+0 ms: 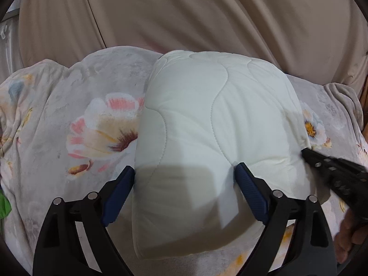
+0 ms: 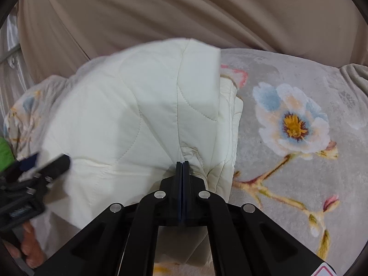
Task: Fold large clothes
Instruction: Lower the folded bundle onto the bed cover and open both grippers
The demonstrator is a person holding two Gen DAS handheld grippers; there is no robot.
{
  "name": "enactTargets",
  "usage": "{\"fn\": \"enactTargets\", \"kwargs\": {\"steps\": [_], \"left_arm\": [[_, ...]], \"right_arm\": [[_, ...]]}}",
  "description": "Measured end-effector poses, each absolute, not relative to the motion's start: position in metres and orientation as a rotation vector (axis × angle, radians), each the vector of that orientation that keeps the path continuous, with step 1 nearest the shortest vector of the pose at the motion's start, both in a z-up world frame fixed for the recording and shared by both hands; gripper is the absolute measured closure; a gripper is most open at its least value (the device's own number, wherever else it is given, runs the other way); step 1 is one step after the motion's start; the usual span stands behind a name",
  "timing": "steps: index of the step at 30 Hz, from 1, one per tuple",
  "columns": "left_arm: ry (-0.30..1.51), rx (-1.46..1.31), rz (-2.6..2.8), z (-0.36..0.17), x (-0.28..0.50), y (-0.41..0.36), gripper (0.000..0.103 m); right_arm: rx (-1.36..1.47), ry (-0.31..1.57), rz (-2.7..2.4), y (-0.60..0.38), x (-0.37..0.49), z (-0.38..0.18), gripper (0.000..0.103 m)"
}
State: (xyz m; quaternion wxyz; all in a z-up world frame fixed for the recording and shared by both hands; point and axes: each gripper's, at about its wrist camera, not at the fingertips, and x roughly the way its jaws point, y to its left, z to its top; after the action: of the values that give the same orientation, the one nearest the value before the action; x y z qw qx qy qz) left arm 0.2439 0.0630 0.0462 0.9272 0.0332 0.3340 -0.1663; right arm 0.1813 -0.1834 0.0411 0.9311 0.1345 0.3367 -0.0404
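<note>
A cream quilted garment (image 1: 202,119) lies folded into a thick bundle on a floral bedspread (image 1: 69,119). My left gripper (image 1: 184,172) is open, its blue pads either side of the bundle's near end, not closed on it. My right gripper (image 2: 182,162) is shut on the garment's (image 2: 128,115) near right edge, where stacked folded layers show. The right gripper also shows at the right of the left wrist view (image 1: 322,163). The left gripper appears blurred at the left of the right wrist view (image 2: 43,163).
The grey floral bedspread (image 2: 299,124) covers the surface around the bundle. Beige curtain-like fabric (image 1: 184,11) hangs behind. A green item (image 2: 4,151) sits at the far left edge. A hand (image 2: 30,246) holds the left gripper.
</note>
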Motion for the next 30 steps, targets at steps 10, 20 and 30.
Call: {"fn": "enactTargets", "kwargs": {"steps": [10,20,30], "left_arm": [[0.691,0.074,-0.351,0.045,0.240,0.064,0.015],[0.653,0.130,-0.310,0.044,0.192,0.080,0.014],[0.721,0.067,-0.290,0.013,0.164,0.088,0.011]], "right_arm": [[0.261,0.812,-0.018,-0.164,0.161,0.017,0.103],[0.245,0.798,-0.050,-0.165,0.138,0.014,0.103],[0.209,0.744,-0.090,-0.150,0.087,0.025,0.096]]}}
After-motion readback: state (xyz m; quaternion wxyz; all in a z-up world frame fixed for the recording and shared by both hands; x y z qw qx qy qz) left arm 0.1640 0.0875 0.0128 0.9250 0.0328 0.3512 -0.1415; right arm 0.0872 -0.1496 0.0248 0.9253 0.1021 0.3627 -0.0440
